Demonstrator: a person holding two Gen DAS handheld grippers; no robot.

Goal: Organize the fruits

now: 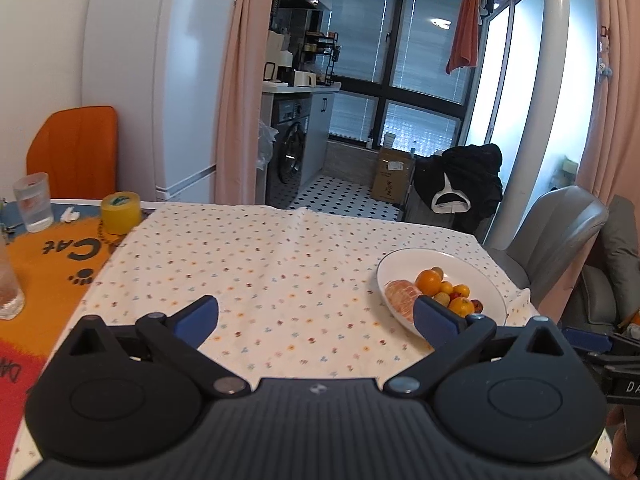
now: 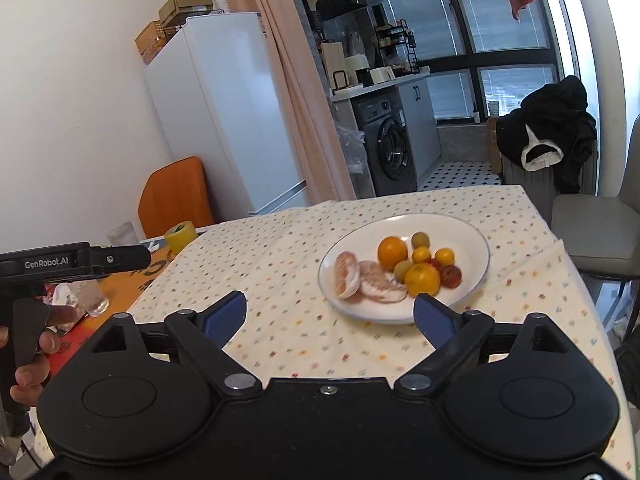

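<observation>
A white plate (image 2: 472, 236) (image 1: 468, 264) rests on the flowered tablecloth and holds peeled pomelo pieces (image 2: 370, 280), two oranges (image 2: 393, 251), small yellow and green fruits (image 2: 421, 240) and a red one (image 2: 451, 276). My right gripper (image 2: 330, 316) hovers open just in front of the plate, its blue pads empty. My left gripper (image 1: 316, 320) hangs open over the cloth to the plate's left, its right pad (image 1: 434, 322) covering the plate's near rim. In the right wrist view the left gripper's body (image 2: 76, 262) shows at far left, held by a hand (image 2: 44, 332).
The table's left part carries an orange cat mat (image 1: 48, 264), a yellow tape roll (image 1: 120, 208) and clear glasses (image 1: 34, 202). An orange chair (image 1: 74, 152) and white fridge (image 1: 160, 88) stand behind. A grey chair (image 1: 552, 236) sits at the right edge.
</observation>
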